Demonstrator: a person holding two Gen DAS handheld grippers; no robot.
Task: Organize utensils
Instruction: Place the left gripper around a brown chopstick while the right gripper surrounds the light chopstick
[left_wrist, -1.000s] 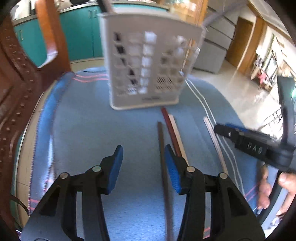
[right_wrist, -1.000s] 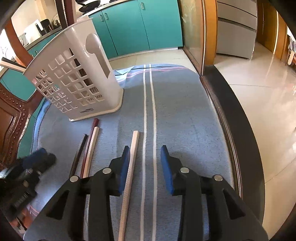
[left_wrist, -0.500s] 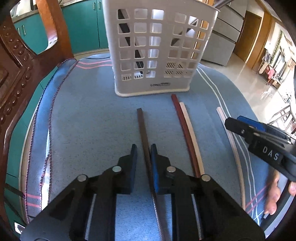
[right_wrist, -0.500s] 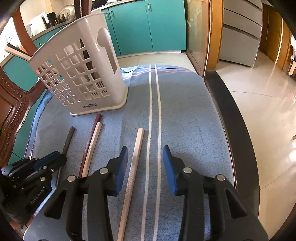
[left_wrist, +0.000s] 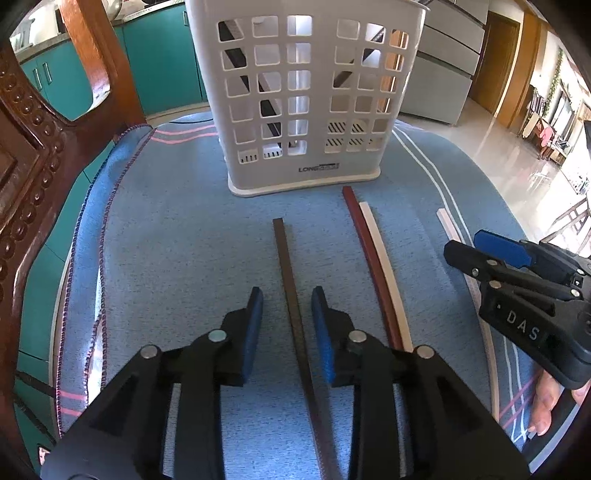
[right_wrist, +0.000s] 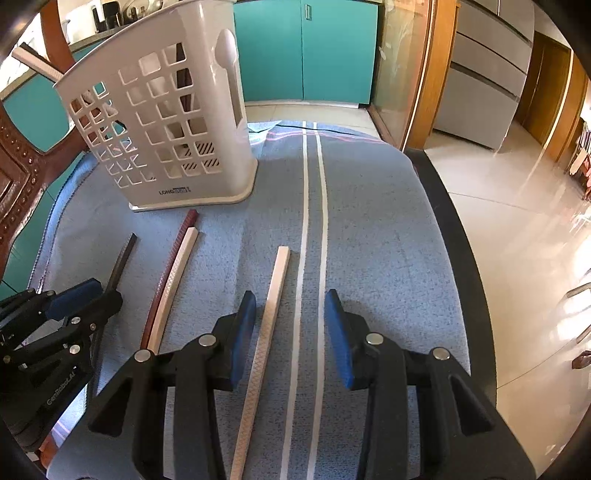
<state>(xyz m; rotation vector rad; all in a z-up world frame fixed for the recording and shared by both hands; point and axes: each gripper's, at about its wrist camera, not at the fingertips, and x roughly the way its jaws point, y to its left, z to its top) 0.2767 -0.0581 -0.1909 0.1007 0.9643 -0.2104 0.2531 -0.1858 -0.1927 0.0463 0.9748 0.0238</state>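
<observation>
A white slotted utensil basket (left_wrist: 303, 92) stands on a blue cloth (left_wrist: 177, 229); it also shows in the right wrist view (right_wrist: 166, 129), with sticks inside. A dark brown chopstick (left_wrist: 290, 291) lies between the jaws of my left gripper (left_wrist: 286, 321), which is open and straddles it without touching. A red chopstick (left_wrist: 369, 258) and a cream chopstick (left_wrist: 384, 258) lie side by side to its right. My right gripper (right_wrist: 290, 328) is open around another cream chopstick (right_wrist: 269, 314).
A carved wooden chair back (left_wrist: 33, 147) rises at the left. The table's dark edge (right_wrist: 458, 258) runs along the right, with tiled floor beyond. Teal cabinets (right_wrist: 306, 51) stand behind.
My left gripper, nearly shut around the dark chopstick half a second ago, has opened wider. Both grippers have moved slightly closer to the basket.
</observation>
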